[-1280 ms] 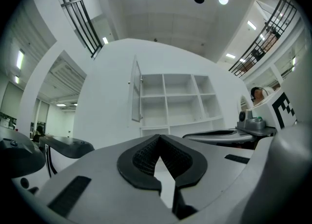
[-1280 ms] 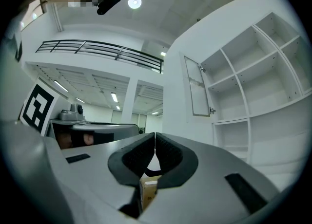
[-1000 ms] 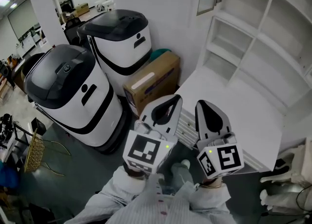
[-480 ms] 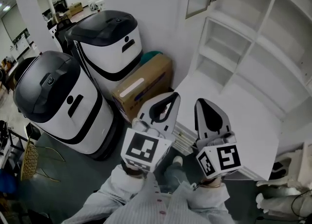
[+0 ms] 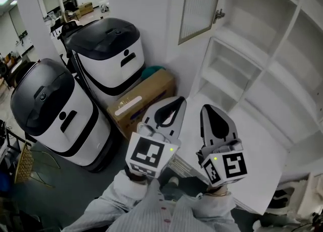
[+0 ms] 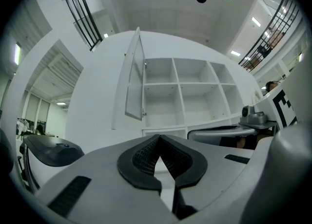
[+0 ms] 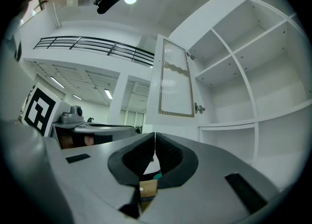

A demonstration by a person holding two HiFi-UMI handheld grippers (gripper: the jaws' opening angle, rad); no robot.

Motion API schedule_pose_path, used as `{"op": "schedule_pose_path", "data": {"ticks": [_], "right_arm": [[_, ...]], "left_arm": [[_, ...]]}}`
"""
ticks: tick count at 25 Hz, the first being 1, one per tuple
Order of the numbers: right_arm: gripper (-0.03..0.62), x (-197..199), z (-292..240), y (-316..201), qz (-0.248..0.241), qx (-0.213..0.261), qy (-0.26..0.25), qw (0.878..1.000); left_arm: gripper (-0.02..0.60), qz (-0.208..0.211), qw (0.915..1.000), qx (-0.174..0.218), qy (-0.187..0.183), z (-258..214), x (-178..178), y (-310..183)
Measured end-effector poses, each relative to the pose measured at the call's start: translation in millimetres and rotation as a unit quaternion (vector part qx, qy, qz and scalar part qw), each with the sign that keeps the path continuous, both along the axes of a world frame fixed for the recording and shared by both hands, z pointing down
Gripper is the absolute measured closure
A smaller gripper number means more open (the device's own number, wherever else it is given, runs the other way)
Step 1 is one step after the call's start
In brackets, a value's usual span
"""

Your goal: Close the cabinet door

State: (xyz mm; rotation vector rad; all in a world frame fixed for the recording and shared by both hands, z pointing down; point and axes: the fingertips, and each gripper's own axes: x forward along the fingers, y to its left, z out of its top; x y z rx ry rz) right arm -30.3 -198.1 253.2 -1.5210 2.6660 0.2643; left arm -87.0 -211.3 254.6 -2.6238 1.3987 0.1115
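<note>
A white cabinet door with a ribbed glass panel stands swung open from the white shelf unit, hinged at its right edge. The same door shows edge-on in the left gripper view, and as a framed panel in the right gripper view. My left gripper and right gripper are held side by side below the door, well short of it. Both are shut with nothing between the jaws.
Two large white-and-black rounded machines stand on the floor at the left. A brown cardboard box lies between them and the shelf unit. A white counter runs under the shelves at the right.
Both grippers and the head have moved closer to the shelf unit. The open door has grown larger in view and shifted down and left. The jaws stayed shut.
</note>
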Motion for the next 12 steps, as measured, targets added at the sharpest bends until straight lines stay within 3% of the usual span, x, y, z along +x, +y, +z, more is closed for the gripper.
{"op": "schedule_pose_path", "data": {"ticks": [12], "right_arm": [[0.579, 24.7, 2.0, -64.5, -0.06, 0.001, 0.011, 0.998]], "left_arm": [[0.571, -0.06, 0.9982, 0.005, 0.007, -2.7, 24.9, -56.7]]}}
